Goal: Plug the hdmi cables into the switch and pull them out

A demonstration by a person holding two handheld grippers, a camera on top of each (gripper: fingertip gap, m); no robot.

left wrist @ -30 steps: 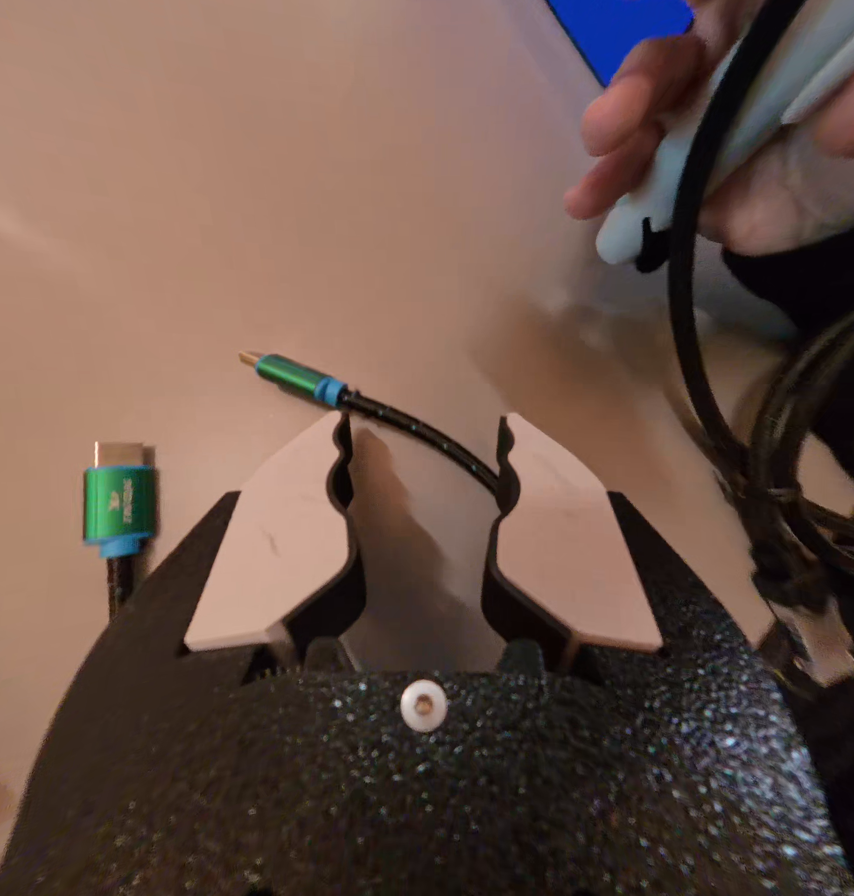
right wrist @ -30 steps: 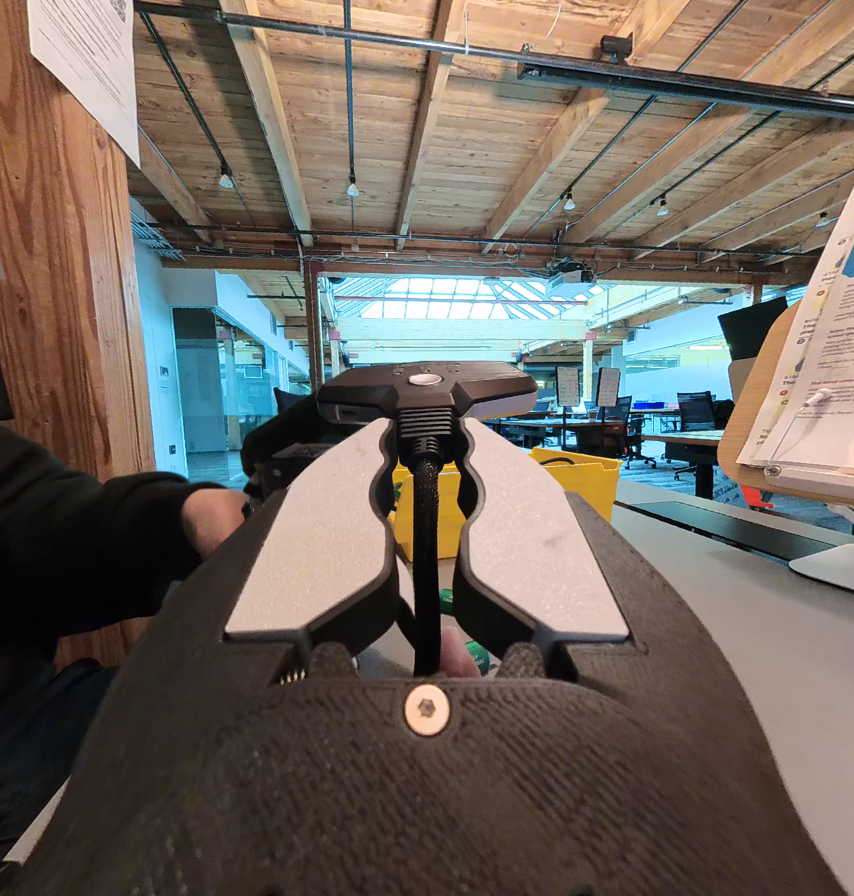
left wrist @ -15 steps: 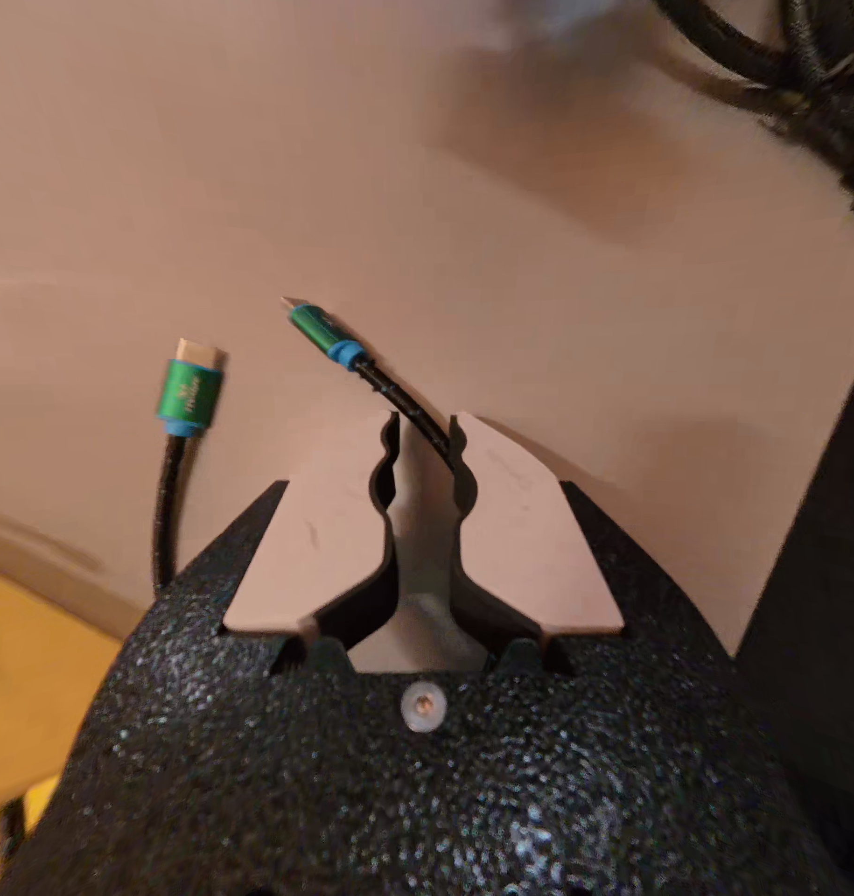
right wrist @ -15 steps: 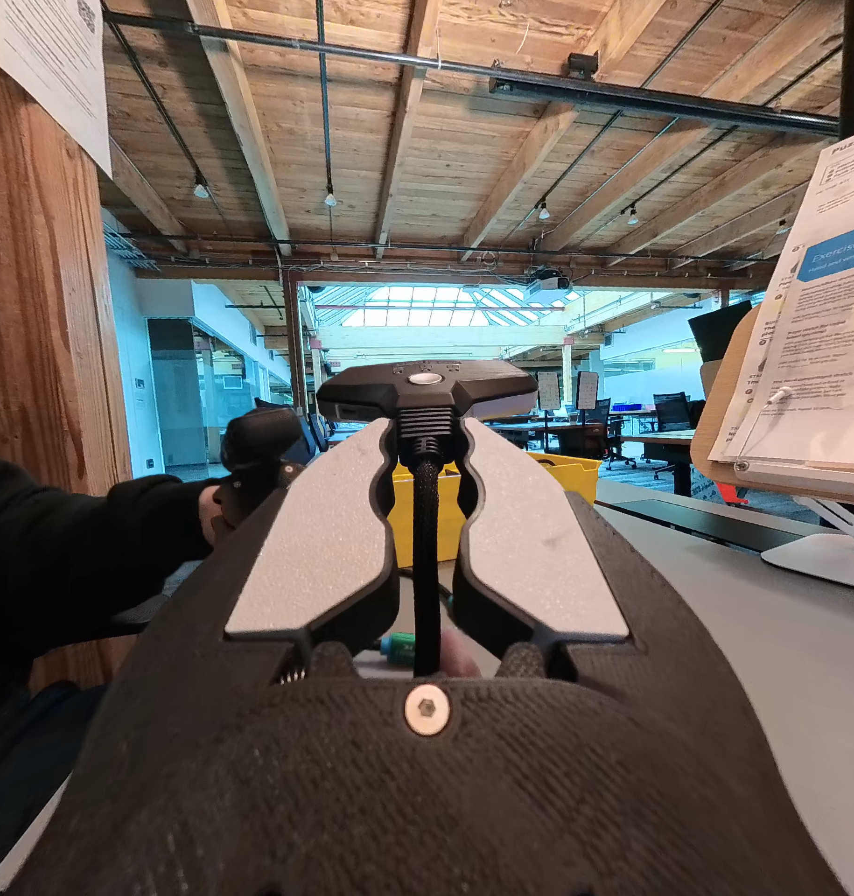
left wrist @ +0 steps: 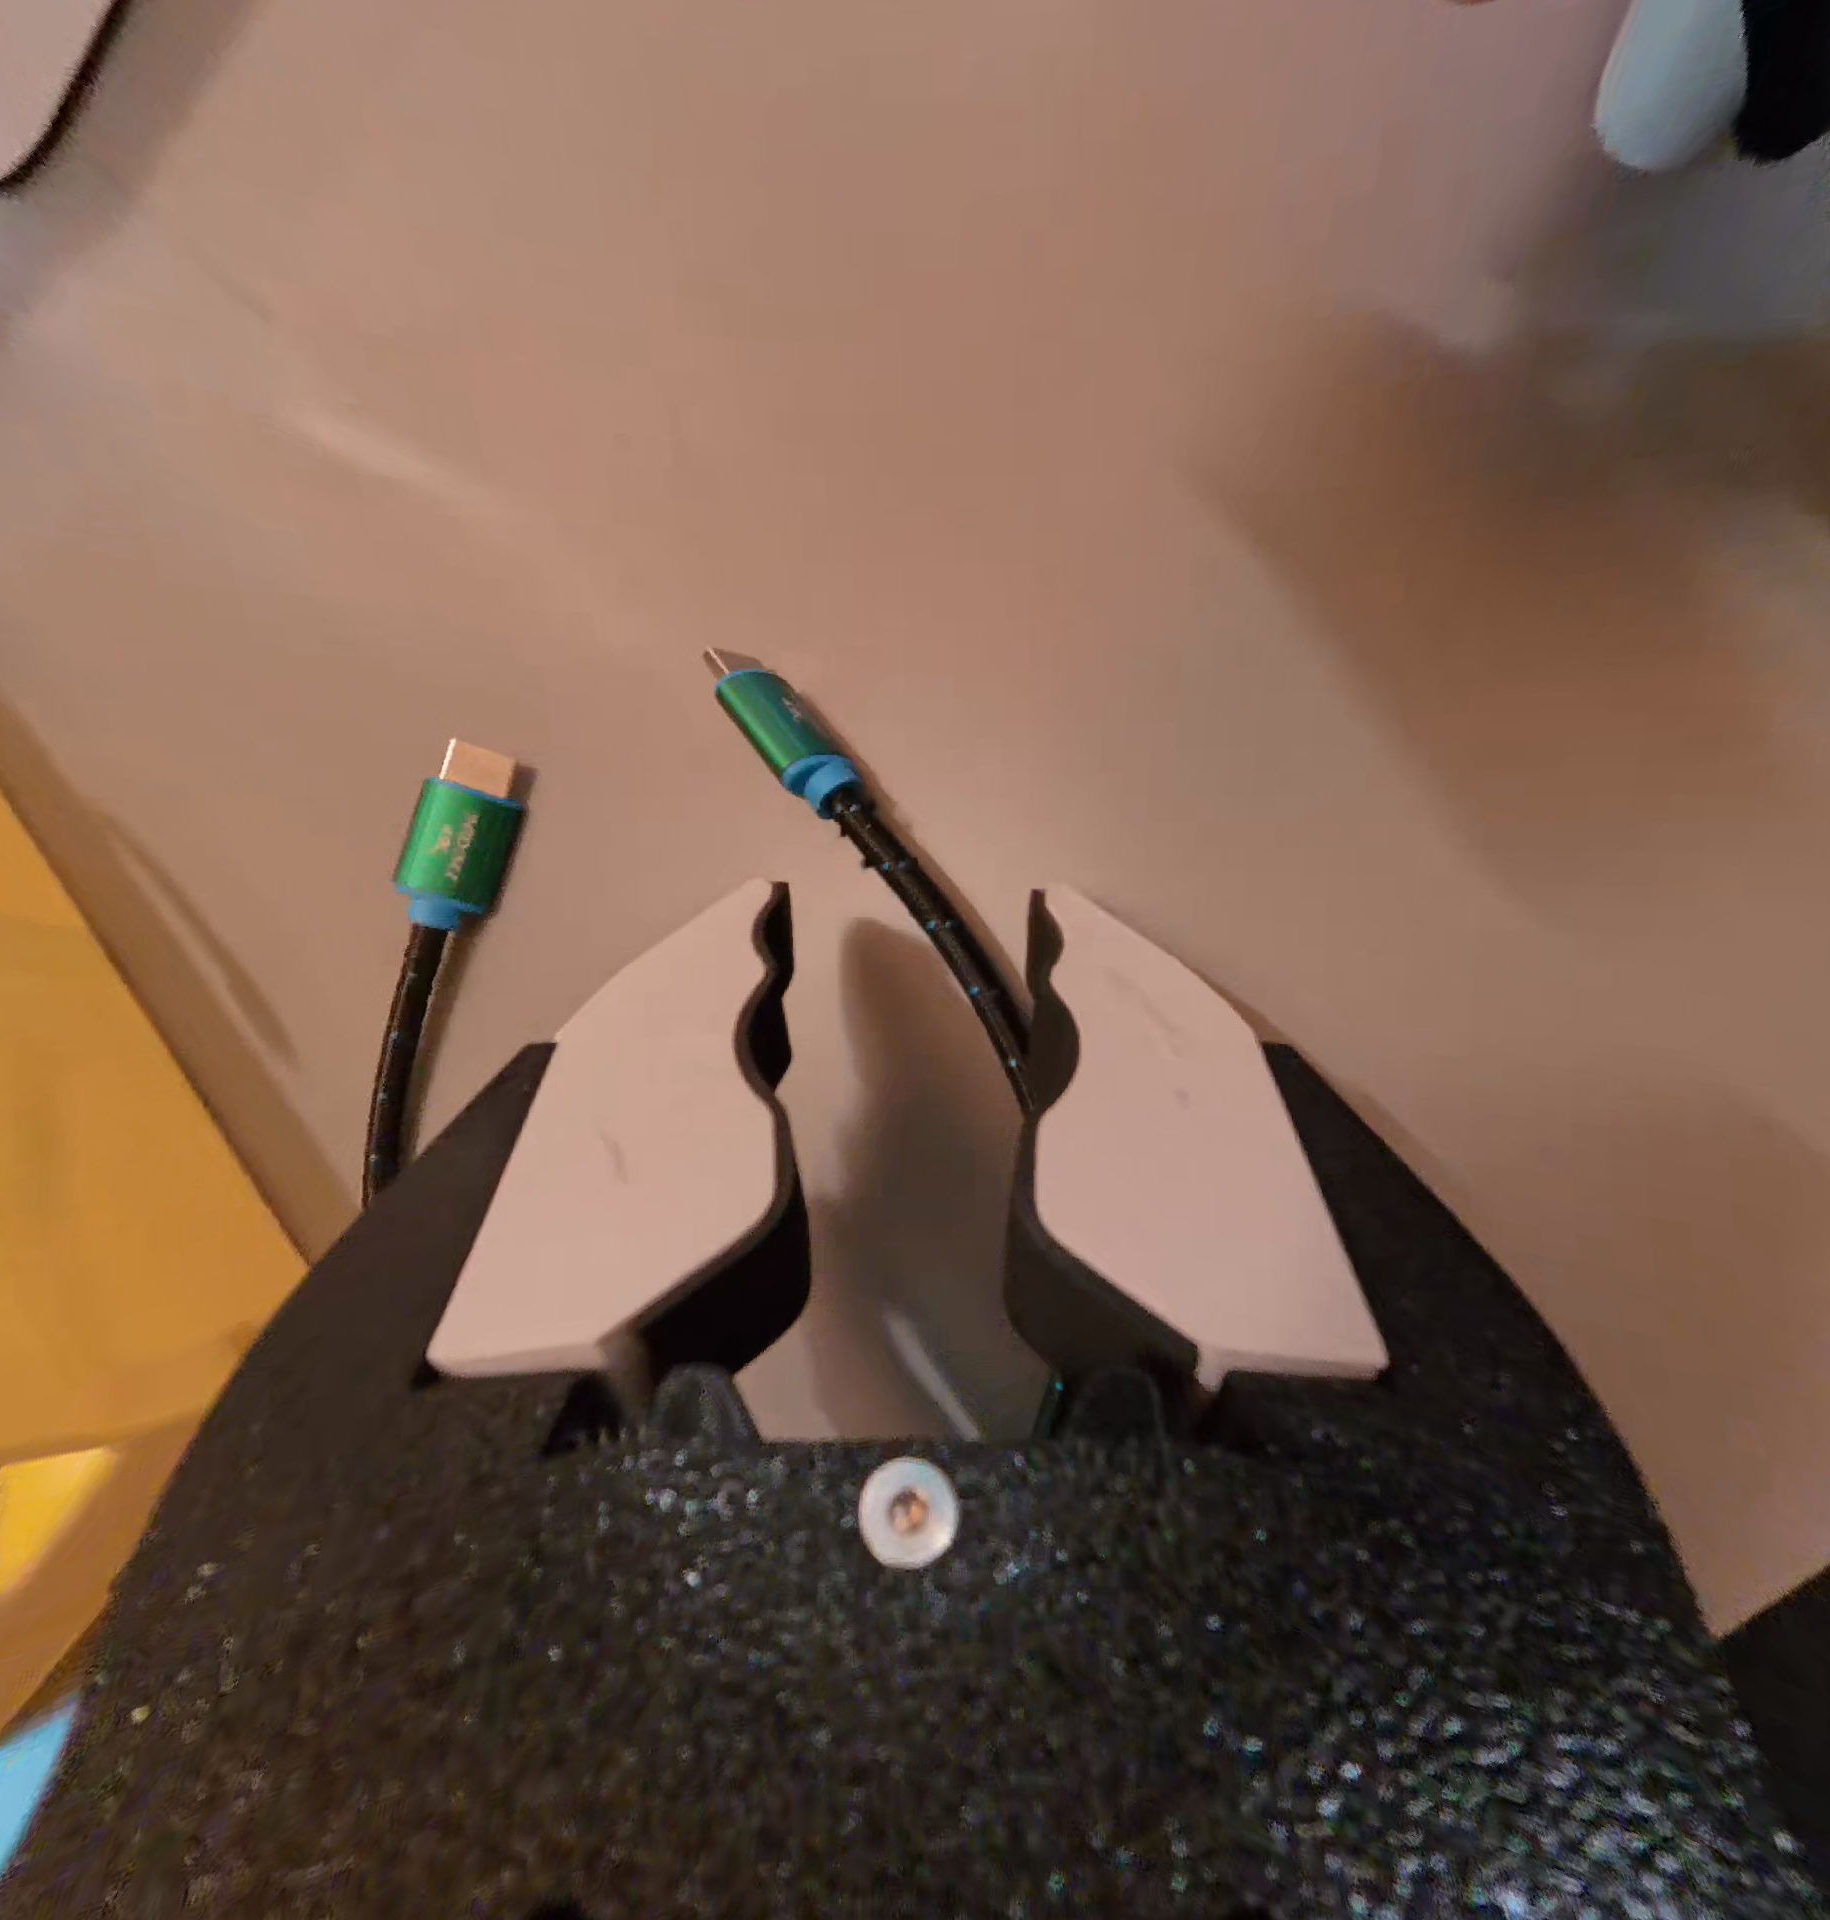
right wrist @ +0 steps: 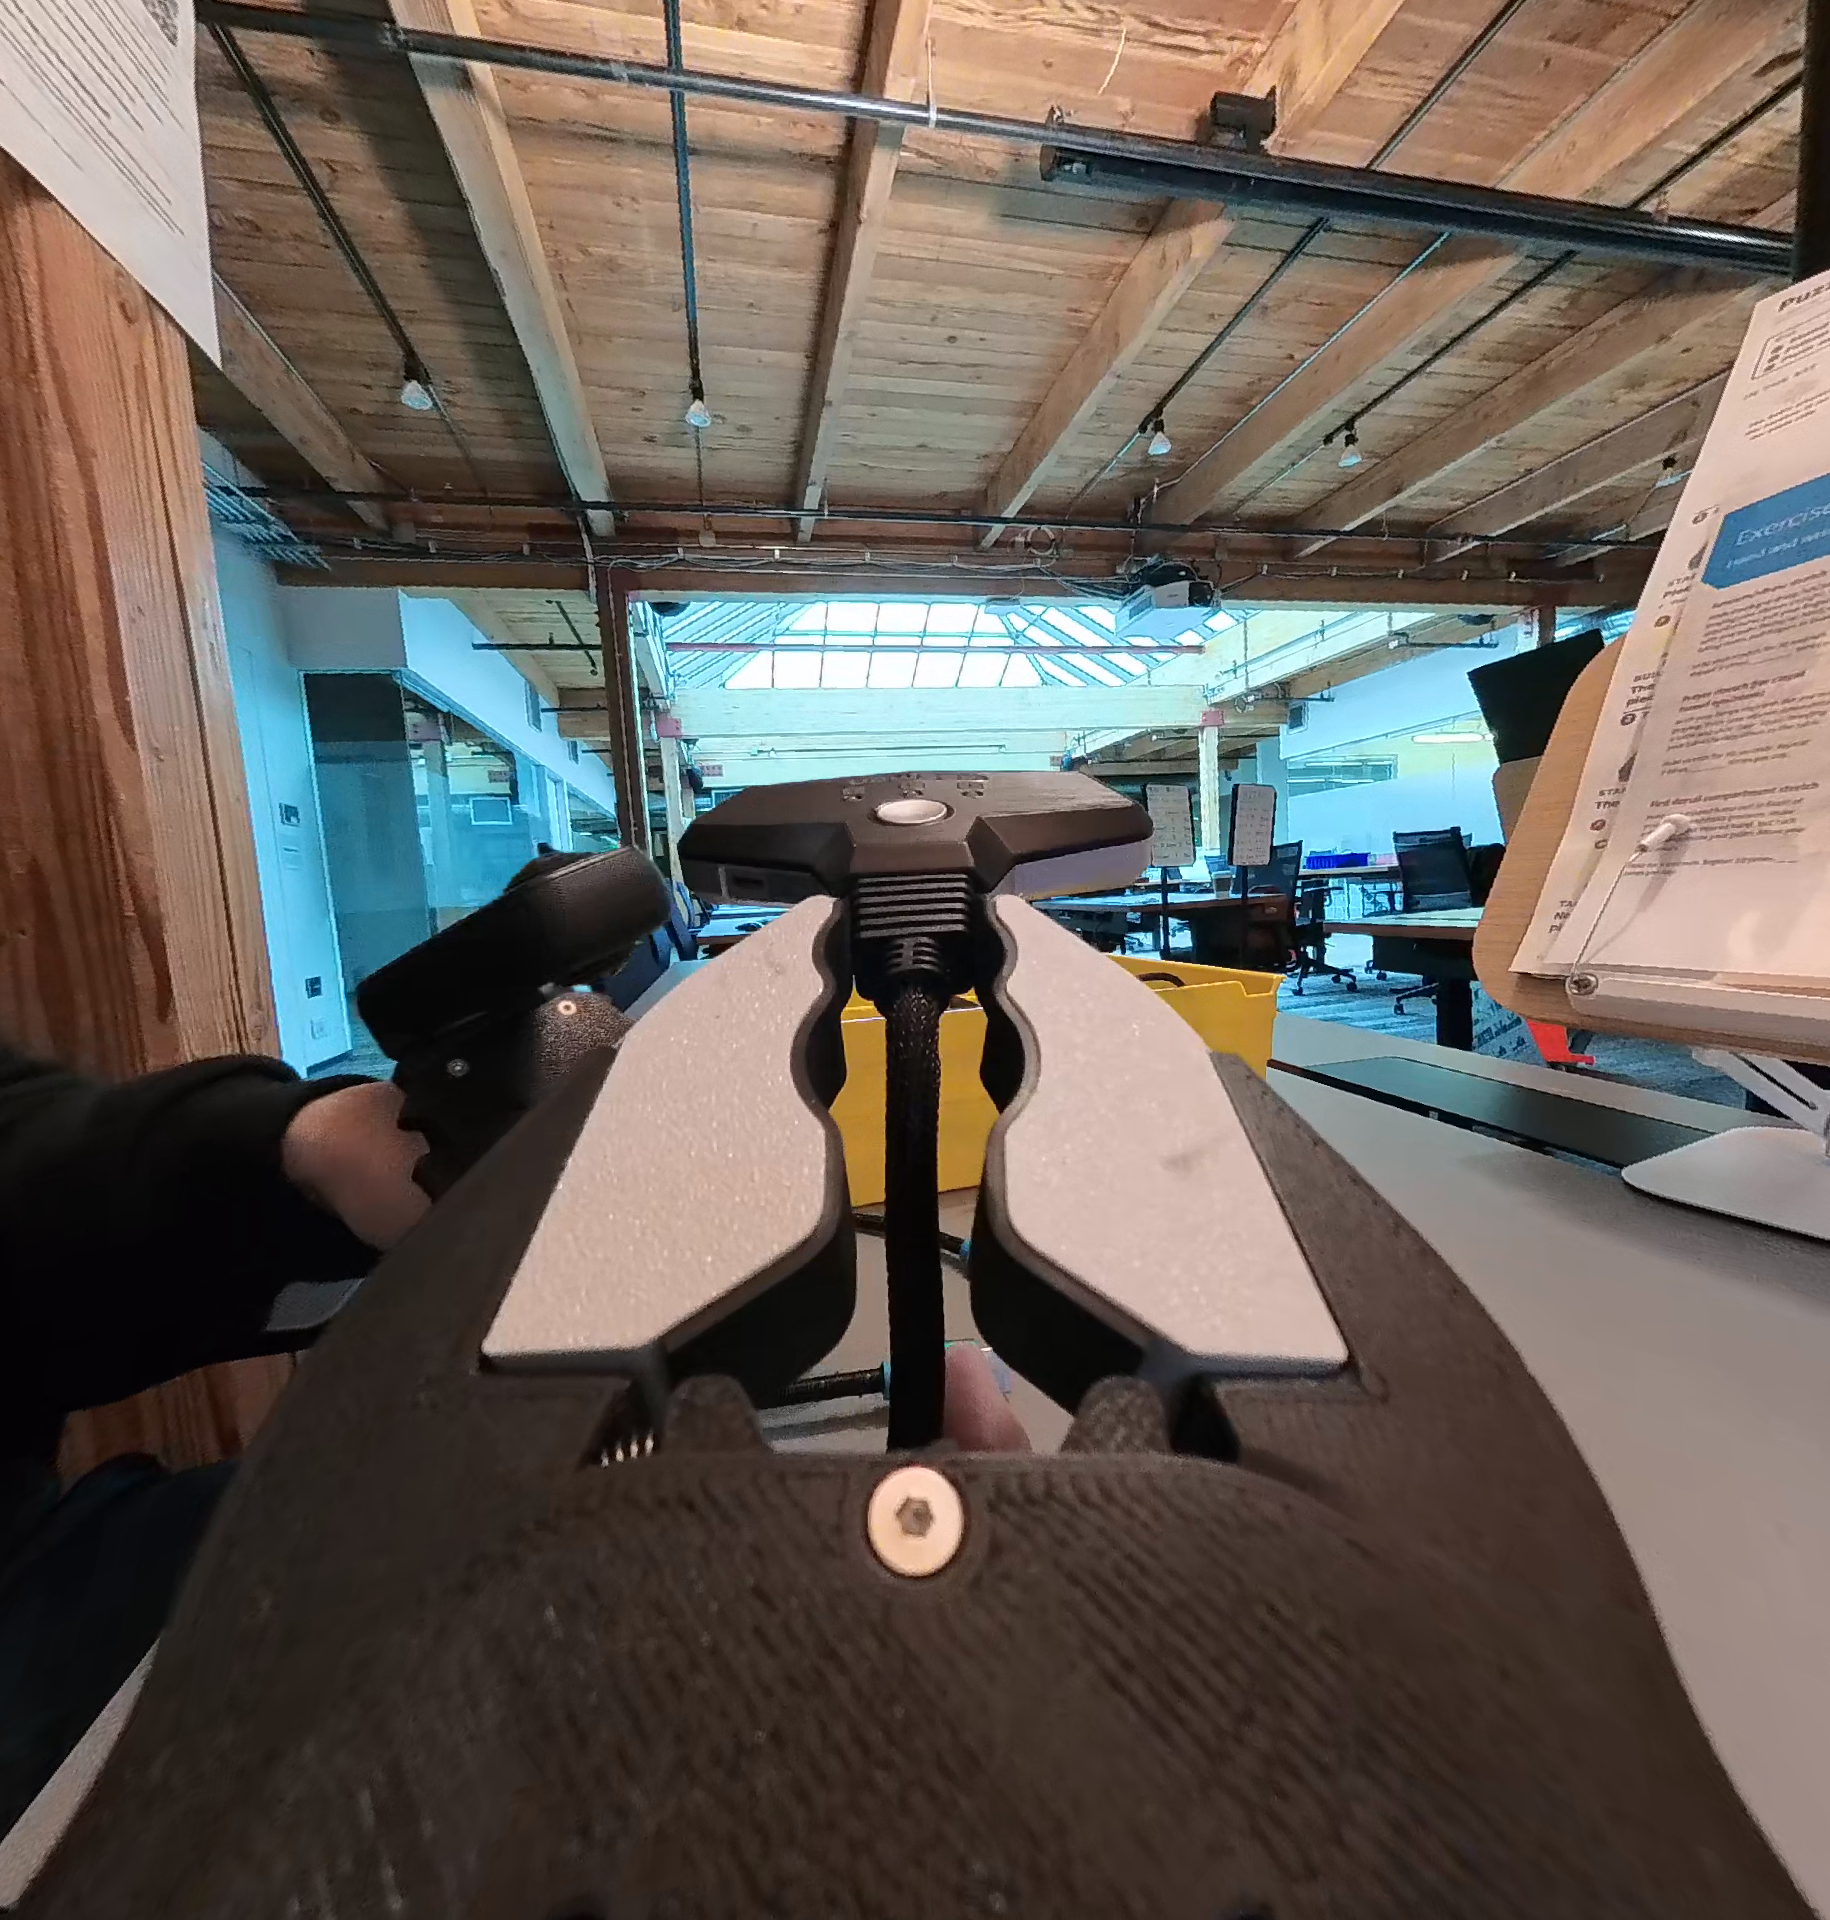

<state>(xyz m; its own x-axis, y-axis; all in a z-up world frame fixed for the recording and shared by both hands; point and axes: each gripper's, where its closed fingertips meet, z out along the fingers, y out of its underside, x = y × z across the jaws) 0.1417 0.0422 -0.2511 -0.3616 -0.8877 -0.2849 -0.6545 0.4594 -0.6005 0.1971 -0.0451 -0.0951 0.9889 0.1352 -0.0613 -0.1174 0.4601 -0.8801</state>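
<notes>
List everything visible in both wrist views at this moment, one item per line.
HDMI plugs: 2, green with blue collars, flat on the table, braided black cables.
Table: 1, grey.
Switch: 1, black, held up by its cable stub.
Bin: 1, yellow, behind the switch.
Document stand: 1, wood, right.
Wood pillar: 1, left.
Left gripper: open, over one cable.
Right gripper: shut on the switch's stub.
Hand: 1, holding left gripper.

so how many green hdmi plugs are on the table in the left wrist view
2. One plug lies flat, left of the left gripper. The other plug lies ahead of it, its cable running back between the open fingers. More may be hidden under the gripper body.
</notes>
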